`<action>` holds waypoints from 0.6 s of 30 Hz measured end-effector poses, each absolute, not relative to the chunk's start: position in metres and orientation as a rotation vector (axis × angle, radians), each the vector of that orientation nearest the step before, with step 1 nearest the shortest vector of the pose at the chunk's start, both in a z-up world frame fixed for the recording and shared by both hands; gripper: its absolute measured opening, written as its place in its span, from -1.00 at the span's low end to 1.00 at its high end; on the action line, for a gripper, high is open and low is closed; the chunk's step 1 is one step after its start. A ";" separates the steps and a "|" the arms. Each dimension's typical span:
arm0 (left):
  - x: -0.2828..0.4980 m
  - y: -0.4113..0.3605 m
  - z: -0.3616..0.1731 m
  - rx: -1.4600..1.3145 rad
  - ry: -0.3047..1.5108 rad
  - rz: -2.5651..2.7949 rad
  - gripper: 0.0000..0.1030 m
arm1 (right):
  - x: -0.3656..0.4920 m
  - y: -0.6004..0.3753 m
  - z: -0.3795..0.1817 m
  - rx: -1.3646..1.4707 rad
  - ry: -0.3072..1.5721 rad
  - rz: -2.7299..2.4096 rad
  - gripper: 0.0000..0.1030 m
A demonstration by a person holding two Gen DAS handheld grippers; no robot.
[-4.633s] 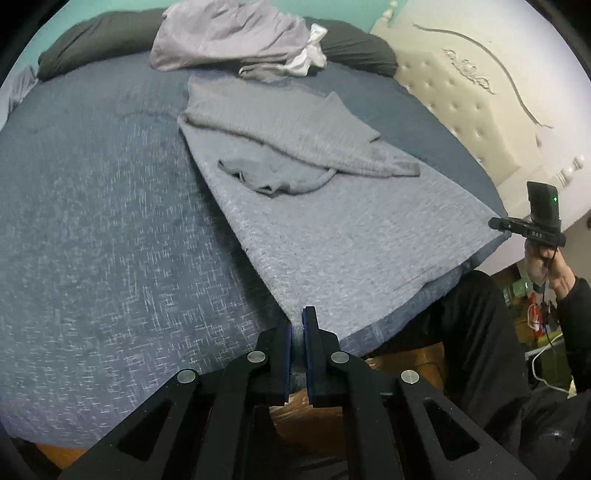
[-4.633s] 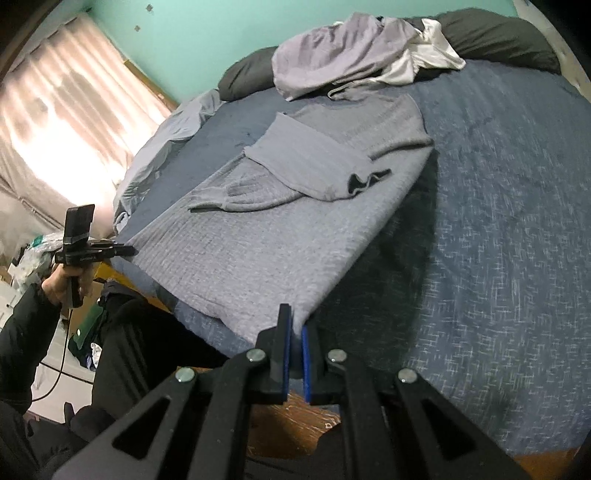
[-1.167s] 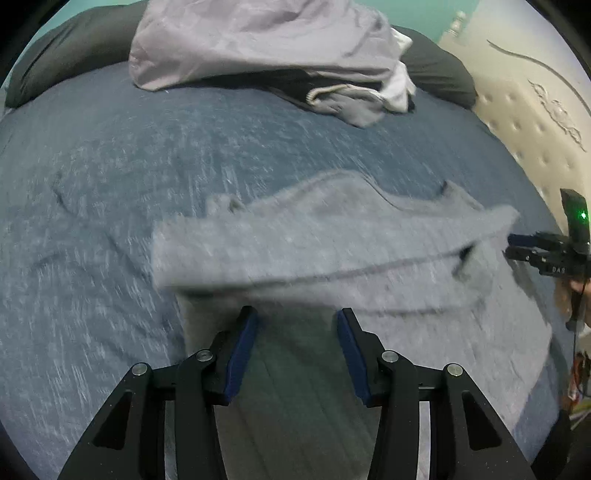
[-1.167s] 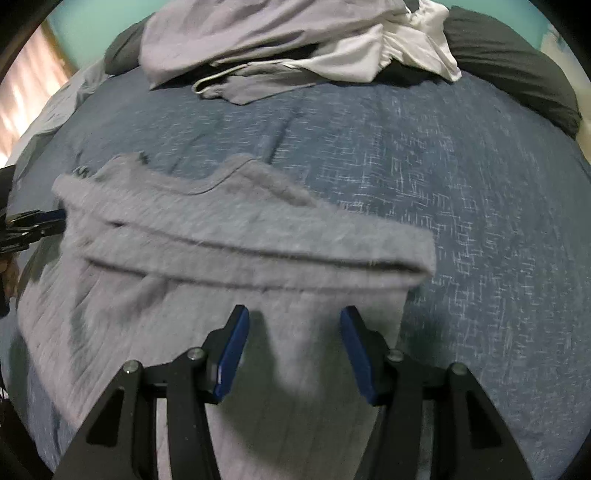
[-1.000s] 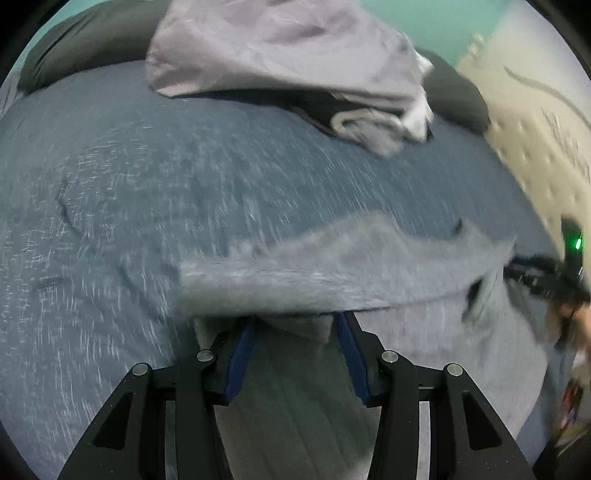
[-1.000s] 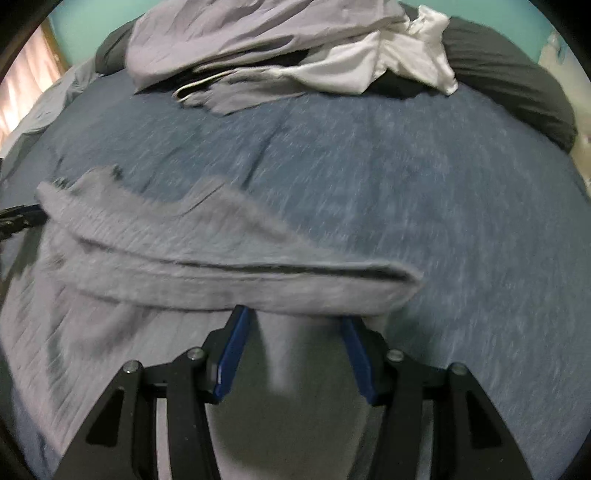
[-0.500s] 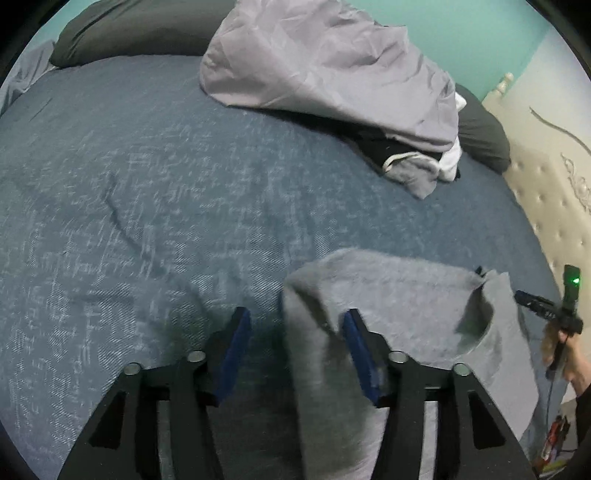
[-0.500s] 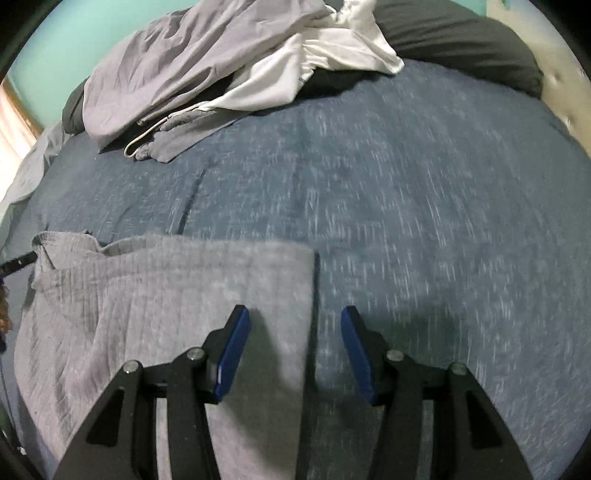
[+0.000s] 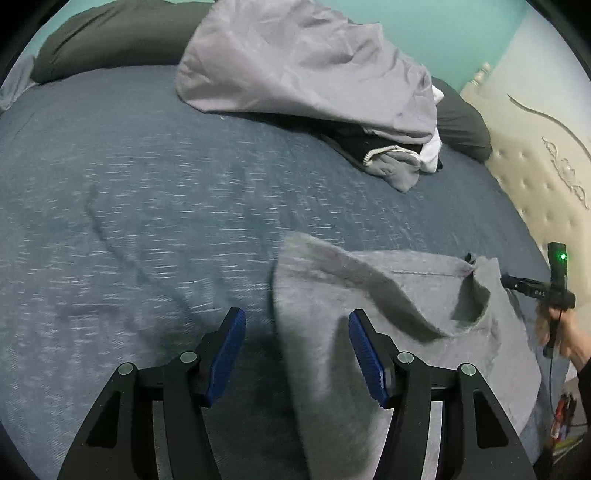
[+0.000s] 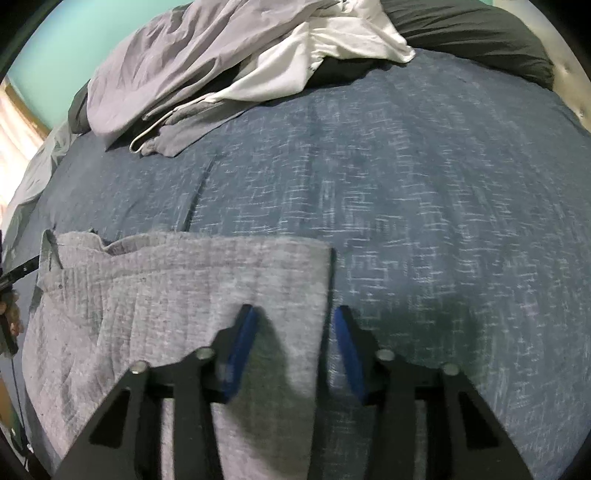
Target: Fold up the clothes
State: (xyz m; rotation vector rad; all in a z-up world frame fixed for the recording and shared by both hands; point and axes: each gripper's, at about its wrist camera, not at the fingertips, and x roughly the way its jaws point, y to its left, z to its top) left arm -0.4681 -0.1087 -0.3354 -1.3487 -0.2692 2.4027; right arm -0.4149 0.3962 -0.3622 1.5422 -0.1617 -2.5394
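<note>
A: Where was the grey knit sweater (image 10: 177, 295)?
B: Doubled on the blue bedspread (image 10: 424, 192), at six o'clock. Left gripper (image 9: 297, 350) and right gripper (image 10: 291, 343) gaped, holding nothing.
A: Next?
B: Probably smoothing its rumpled edge; blur hid details.

grey knit sweater (image 9: 388, 314) | folded over, far edge rumpled | lying on blue bedspread (image 9: 147, 203)

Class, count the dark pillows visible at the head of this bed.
2: one dark pillow at the far left, the other dark pillow at the far right beside the headboard. The clothes pile may hide more.
</note>
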 end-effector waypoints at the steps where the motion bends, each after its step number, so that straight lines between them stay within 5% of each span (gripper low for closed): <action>1: -0.471 -0.107 -0.339 -1.359 -0.278 2.391 0.21 | -0.416 0.396 -0.363 1.541 -0.163 -2.536 -0.43; 2: -0.474 -0.104 -0.343 -1.376 -0.269 2.388 0.21 | -0.417 0.394 -0.363 1.537 -0.156 -2.535 -0.65; 5: -0.480 -0.097 -0.349 -1.393 -0.241 2.368 0.06 | -0.420 0.388 -0.362 1.520 -0.115 -2.533 -0.91; 7: -0.481 -0.094 -0.350 -1.397 -0.236 2.346 -0.53 | -0.420 0.385 -0.361 1.510 -0.074 -2.557 -0.94; 9: -0.479 -0.089 -0.346 -1.389 -0.203 2.355 -0.69 | -0.418 0.389 -0.356 1.482 -0.071 -2.605 -0.95; 18: -0.470 -0.115 -0.323 -1.333 -0.332 2.376 -0.76 | -0.402 0.431 -0.332 1.373 -0.184 -2.806 -0.96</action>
